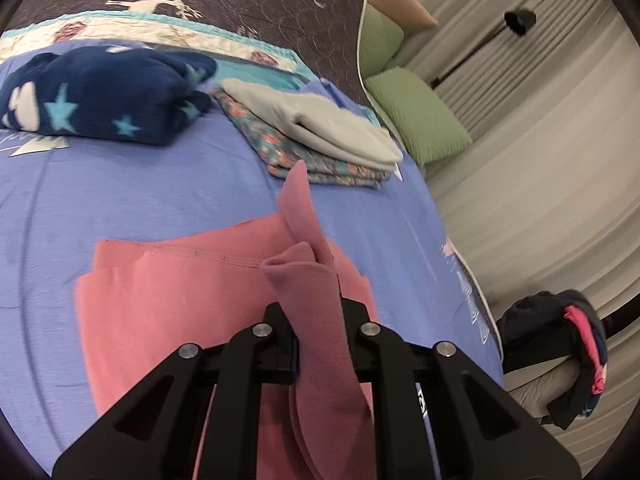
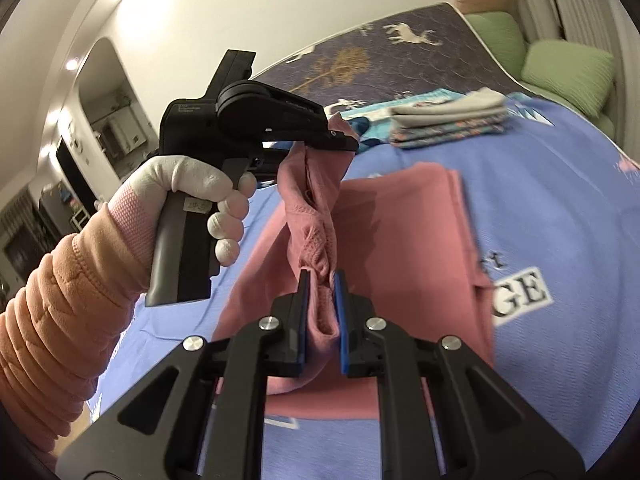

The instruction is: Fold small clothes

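A pink garment (image 1: 180, 312) lies partly folded on the blue bedspread (image 1: 140, 192). My left gripper (image 1: 316, 312) is shut on a raised edge of it, which stands up between the fingers. In the right wrist view my right gripper (image 2: 322, 280) is shut on another bunched part of the pink garment (image 2: 400, 240). The left gripper (image 2: 340, 142) shows there too, held in a white-gloved hand, with pink cloth hanging from it. The cloth is lifted between both grippers above the rest of the garment.
A stack of folded clothes (image 1: 328, 136), grey on patterned, lies further back on the bed. A navy star-print fleece (image 1: 100, 92) lies at the back left. Green pillows (image 1: 416, 120) and curtains are at the right. A chair with dark clothes (image 1: 560, 352) stands beside the bed.
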A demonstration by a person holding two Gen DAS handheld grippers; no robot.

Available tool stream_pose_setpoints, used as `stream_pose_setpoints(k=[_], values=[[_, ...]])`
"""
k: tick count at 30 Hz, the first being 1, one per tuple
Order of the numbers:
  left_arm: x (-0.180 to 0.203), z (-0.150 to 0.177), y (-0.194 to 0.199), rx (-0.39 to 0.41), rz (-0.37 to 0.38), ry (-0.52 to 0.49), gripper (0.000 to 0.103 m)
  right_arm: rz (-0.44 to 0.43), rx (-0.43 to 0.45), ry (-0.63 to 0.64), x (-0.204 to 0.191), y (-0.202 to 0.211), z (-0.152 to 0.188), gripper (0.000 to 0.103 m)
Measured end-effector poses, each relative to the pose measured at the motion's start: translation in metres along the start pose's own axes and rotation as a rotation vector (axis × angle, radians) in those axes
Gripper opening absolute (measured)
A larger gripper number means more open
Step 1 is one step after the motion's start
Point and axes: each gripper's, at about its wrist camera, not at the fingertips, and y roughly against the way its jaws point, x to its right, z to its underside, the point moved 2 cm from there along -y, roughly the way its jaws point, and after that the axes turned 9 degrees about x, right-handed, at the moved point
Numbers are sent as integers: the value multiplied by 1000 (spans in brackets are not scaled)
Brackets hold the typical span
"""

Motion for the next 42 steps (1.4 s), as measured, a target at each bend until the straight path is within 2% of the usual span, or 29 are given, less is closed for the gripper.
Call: stream_pose_setpoints(k=[4,11,14,16,22,26,28,34,38,41,42], values=[[21,7,-25,-43,-13,-44,11,16,-6,-33,17,7,3,12],[46,22,-54,-88,-79,-166,12,40,-17,-81,39,13,9,12],[55,24,-56,-82,-102,-227,14,49,-35,-107,46,11,14,11],[62,23,-51,-57,-107,-263,20,55,-46,-118,47,13,18,12],[89,27,0,82,-99,-421,41,52,-74,-174,61,11,23,12],[82,38,42,135,-98,-462,42,47,-92,-216,68,11,26,12],[73,50,59,141,-102,-478,51,47,-93,-223,70,13,26,12],[32,113,108,115,-159,-508,55,40,-78,-226,74,20,21,3],[5,151,136,99,-192,-467,55,26,-65,-220,73,24,15,3],[-9,172,155,92,-202,-432,55,26,-78,-207,74,27,14,9],[-12,178,159,89,-204,-429,55,30,-87,-201,75,29,16,14]])
